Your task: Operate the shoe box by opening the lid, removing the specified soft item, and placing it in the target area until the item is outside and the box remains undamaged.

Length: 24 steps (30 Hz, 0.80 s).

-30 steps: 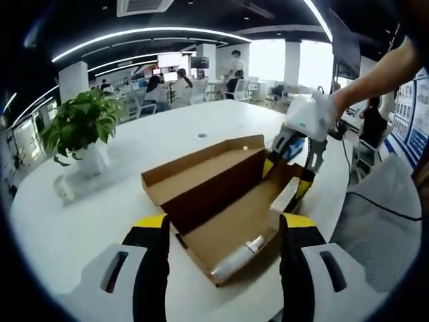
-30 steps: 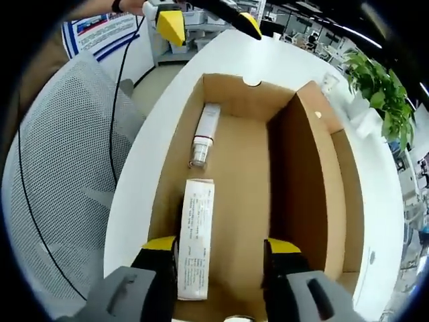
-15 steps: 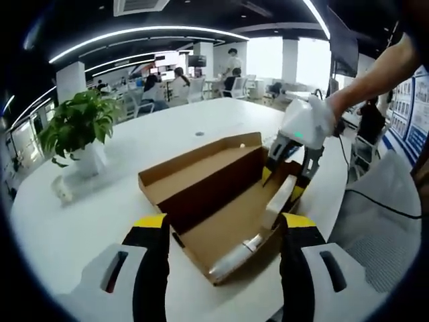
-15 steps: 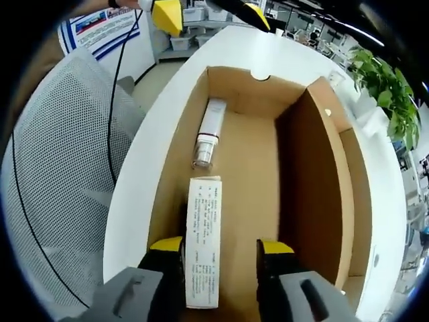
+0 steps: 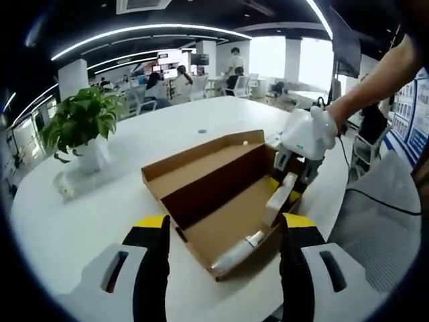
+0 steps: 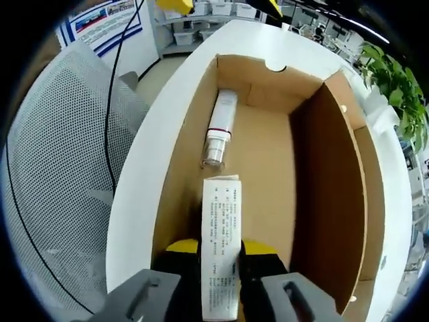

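Right gripper view: right gripper (image 6: 221, 251) pinches flat white carton (image 6: 221, 241) inside cardboard box (image 6: 328, 168).

Open-plan office under a dark ceiling with curved light strips (image 5: 147, 33). A large white rounded table (image 5: 80, 221) carries a potted green plant (image 5: 80, 124) in a white pot. Grey mesh chair (image 6: 50, 168) beside the table edge; posters (image 6: 104, 17) on the wall behind; desks with seated people (image 5: 157, 87) before bright windows (image 5: 268, 57)
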Motion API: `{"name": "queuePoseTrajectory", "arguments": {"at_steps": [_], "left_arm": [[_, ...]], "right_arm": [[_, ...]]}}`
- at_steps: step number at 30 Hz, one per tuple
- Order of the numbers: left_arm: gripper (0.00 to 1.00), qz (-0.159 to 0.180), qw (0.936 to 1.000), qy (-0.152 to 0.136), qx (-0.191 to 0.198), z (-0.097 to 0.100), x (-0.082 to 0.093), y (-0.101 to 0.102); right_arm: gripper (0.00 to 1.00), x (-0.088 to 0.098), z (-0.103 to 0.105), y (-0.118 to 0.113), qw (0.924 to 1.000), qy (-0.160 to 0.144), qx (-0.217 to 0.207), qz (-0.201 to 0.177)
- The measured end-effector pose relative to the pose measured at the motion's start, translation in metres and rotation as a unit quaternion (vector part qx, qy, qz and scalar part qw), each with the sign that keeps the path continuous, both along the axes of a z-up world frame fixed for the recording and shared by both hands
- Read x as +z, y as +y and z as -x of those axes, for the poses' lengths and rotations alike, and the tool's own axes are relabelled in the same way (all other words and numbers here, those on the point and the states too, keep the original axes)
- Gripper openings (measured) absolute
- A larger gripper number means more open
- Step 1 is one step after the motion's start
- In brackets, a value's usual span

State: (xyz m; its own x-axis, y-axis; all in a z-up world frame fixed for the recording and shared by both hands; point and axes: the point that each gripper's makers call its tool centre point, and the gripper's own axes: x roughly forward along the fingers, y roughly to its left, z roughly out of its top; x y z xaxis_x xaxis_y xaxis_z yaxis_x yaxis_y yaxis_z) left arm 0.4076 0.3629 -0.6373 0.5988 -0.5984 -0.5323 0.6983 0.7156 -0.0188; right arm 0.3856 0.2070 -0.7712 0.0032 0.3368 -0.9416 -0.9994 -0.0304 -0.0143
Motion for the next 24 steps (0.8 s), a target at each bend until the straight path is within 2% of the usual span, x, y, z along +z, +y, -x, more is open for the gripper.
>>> {"name": "queuePoseTrajectory", "arguments": {"at_steps": [5,16,24], "left_arm": [[0.66,-0.003,1.0000,0.002,-0.004,0.001,-0.002,0.000],[0.66,-0.005,1.0000,0.002,-0.002,0.002,0.000,0.003],[0.66,-0.004,1.0000,0.002,-0.003,0.005,-0.001,0.002]], "right_arm": [[0.17,0.000,0.002,0.002,1.0000,-0.002,0.008,0.001],[0.17,0.012,-0.002,0.004,0.9996,-0.014,-0.013,-0.022],[0.17,0.017,-0.008,0.003,0.9992,-0.019,-0.022,-0.025]]}}
